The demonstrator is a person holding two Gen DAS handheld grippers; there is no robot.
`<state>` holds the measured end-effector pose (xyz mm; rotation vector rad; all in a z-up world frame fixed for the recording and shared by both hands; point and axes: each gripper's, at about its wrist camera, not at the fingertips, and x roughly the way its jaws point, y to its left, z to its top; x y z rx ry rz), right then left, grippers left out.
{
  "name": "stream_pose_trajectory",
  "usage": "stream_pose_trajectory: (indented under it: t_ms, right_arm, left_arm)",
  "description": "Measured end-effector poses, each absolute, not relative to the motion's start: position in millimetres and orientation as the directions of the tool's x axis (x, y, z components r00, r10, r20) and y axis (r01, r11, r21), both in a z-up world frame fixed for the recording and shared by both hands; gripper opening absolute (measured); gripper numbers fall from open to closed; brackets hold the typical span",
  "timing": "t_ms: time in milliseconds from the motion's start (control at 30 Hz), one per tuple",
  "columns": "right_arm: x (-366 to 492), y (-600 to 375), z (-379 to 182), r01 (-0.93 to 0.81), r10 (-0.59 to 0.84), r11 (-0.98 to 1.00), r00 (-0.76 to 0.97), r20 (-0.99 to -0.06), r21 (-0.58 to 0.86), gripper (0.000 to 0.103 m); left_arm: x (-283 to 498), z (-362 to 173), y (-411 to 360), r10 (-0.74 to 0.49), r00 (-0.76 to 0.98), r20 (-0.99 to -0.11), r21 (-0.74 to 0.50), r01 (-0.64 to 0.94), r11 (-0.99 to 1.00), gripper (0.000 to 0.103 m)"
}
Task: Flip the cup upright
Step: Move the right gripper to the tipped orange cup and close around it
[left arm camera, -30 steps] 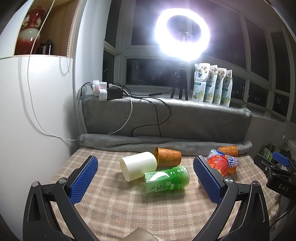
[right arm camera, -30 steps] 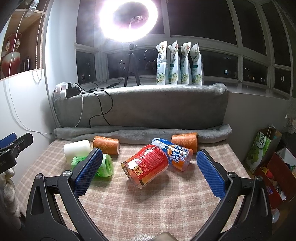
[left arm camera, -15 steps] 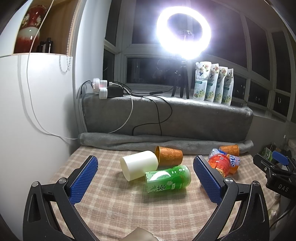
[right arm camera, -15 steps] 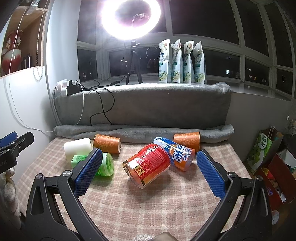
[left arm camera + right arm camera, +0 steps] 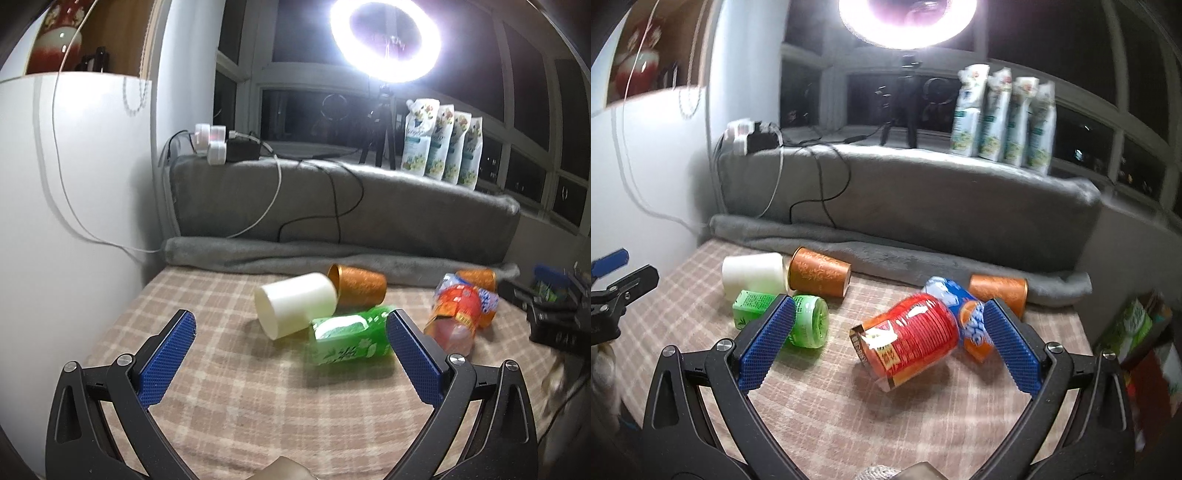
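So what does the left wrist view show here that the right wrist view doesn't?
Only the left wrist view shows the white cup's open mouth, and the open left gripper up close. Only the right wrist view shows the green cup's end face, a green bag beside the table, and the open right gripper up close. Both show the red cup, two orange cups, ring light and checked cloth.
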<state>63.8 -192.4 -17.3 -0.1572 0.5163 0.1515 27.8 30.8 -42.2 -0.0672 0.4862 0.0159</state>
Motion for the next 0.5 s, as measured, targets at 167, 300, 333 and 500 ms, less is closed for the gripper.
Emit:
stream_pose_trajectory:
  t_ms: [167, 300, 333, 500]
  right_arm:
    - [96.4, -175.9, -19.9, -0.272, 0.13, 0.943, 0.831, -0.541, -0.191, 0.103]
    - [132.9, -162.5, -25.4, -0.383, 0.181, 0.9, 0.763, -0.621, -0.208, 0.103]
    - [143.7, -156.6, -28.2, -0.424, 0.192, 0.878, 0.736, -0.649, -0.221, 0.103]
    - [189.4, -129.5, -46.4, -0.578, 0.215, 0.778, 0.613, -0.76, -0.246, 0.103]
  left_arm:
    - [29.3, -57.1, 44.9, 0.005, 0.86, -0.511, -0.073, -0.049, 0.996, 0.102]
    - [26.4, -67.4, 50.7, 0.014, 0.843, -0.537, -0.063, -0.057, 0.996, 0.102]
    - [25.2, -70.0, 51.4, 0.016, 0.839, -0.544, -0.058, -0.057, 0.997, 0.102]
    - [23.9, -78.7, 55.6, 0.031, 0.824, -0.566, -0.048, -0.071, 0.996, 0.102]
